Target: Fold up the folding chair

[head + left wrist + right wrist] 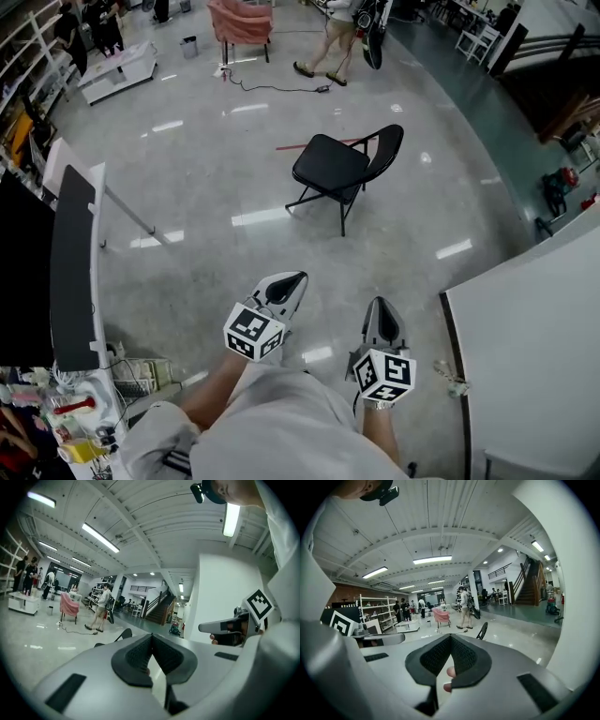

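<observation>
Pointing forward side by side over a pale sleeve (281, 422), the left gripper (298, 278) and the right gripper (380, 303) sit close together, each with its marker cube towards the person. In the left gripper view the left gripper's (151, 636) jaws are pressed together with nothing between the dark ribbed pads. The right gripper view shows the same of the right gripper (450, 637): its jaws are shut and hold nothing.

To the right of the right jaws, a white tabletop (534, 319) fills the near corner. To the left of the left jaws stands a tall black panel (73, 272) on a white frame. Ahead of both pairs of jaws lies bare, glossy grey floor (206, 206).

The folding chair (342, 169) stands on that floor well ahead of the jaws, touched by neither gripper, roughly on a line between the two. It is unfolded and upright on its legs, with a black seat and a black backrest. Its backrest shows just left of the left jaw tips (124, 634) and just right of the right jaw tips (482, 631).

Just beyond the chair a red mark (305, 146) lies on the floor. Farther off, a black cable (272, 89) trails across the floor, a pink chair (242, 21) stands, and a person (333, 37) is on their feet near it.
</observation>
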`<state>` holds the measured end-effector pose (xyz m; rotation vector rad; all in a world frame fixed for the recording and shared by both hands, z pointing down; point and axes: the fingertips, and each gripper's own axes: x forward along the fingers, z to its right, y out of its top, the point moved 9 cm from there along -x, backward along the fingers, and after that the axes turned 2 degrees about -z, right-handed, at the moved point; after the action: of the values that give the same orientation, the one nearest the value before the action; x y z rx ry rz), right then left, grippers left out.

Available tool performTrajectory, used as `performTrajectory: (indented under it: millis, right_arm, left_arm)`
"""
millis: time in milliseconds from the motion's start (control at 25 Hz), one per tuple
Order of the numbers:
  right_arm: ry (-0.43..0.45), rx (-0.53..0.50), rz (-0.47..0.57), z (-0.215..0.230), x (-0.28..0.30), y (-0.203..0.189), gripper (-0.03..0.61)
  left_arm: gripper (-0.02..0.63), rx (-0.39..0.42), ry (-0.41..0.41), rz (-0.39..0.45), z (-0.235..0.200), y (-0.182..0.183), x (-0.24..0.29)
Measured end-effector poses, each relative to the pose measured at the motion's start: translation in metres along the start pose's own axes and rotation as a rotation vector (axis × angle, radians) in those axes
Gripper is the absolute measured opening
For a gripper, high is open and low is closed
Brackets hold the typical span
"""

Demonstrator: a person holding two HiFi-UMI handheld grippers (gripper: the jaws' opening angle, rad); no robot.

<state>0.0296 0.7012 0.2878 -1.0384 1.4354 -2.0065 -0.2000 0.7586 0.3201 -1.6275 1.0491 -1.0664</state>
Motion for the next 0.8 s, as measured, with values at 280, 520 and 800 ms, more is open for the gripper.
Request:
performTrajectory:
  millis: [280, 520, 800]
  right_arm:
    - [-0.015, 0.031, 0.010, -0.023, 0.064, 0.023, 0.005]
    - [-0.063, 0.027, 0.033, -0.044, 0.106, 0.031, 0.005]
    - [-0.063, 0.030, 0.012, -0.049, 0.140, 0.039, 0.005]
  left_arm:
    - [0.009, 0.056, -0.078, 0.009, -0.061, 0.028, 0.031]
    - [0.009, 0.067, -0.072, 0.009, -0.114, 0.042, 0.039]
    - [0.009, 0.070, -0.043, 0.015, -0.143, 0.049, 0.049]
